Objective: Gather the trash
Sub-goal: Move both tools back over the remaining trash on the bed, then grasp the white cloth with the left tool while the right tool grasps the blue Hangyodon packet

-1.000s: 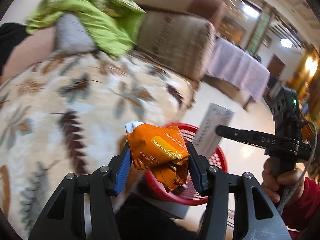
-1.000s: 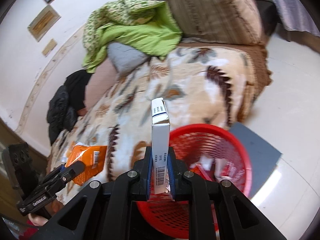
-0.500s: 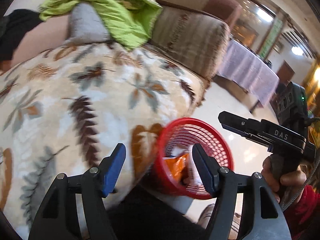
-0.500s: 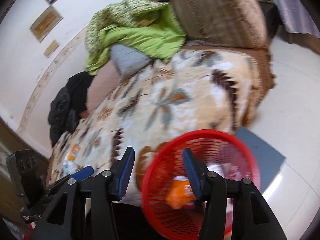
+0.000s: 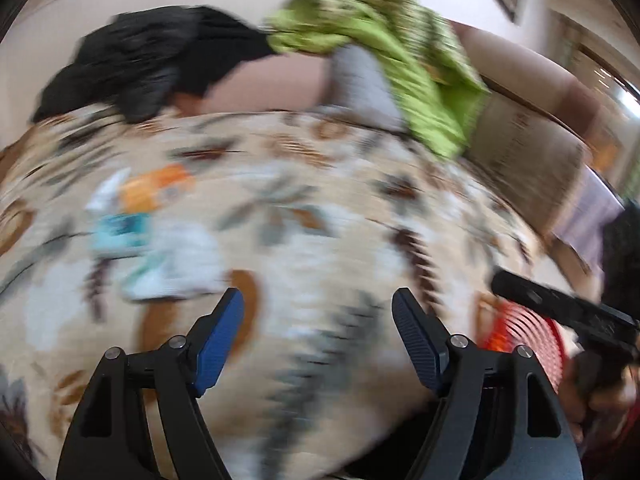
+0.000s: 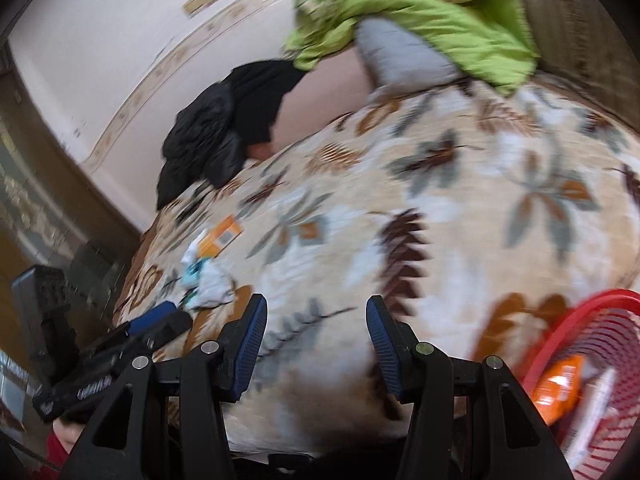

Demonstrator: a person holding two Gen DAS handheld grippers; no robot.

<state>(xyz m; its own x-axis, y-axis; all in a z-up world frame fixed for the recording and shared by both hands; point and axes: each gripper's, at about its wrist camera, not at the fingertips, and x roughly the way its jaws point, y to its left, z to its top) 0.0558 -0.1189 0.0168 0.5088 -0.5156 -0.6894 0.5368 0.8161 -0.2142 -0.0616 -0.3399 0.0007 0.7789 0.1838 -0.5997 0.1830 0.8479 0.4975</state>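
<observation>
My left gripper (image 5: 318, 336) is open and empty above the leaf-patterned blanket. My right gripper (image 6: 316, 344) is open and empty too. A red mesh basket (image 6: 592, 312) sits at the lower right and holds an orange wrapper (image 6: 558, 386) and a white box (image 6: 592, 408). The basket also shows in the left wrist view (image 5: 524, 330). A pile of trash lies on the blanket: an orange-and-white packet (image 5: 150, 188), a light blue piece (image 5: 118, 230) and crumpled white paper (image 5: 176, 264). The same pile shows in the right wrist view (image 6: 208, 264). The left view is motion-blurred.
A green blanket (image 6: 416, 12) over a grey pillow (image 6: 400, 60) and a black jacket (image 6: 224, 128) lie against the sofa back. The sofa's brown armrest (image 5: 528, 160) is at the right. The other gripper appears in each view, one (image 5: 560, 308) and the other (image 6: 108, 356).
Both grippers let go of their trash, the orange wrapper and the white box, into the red basket. Both have since swung left toward the trash pile on the blanket.
</observation>
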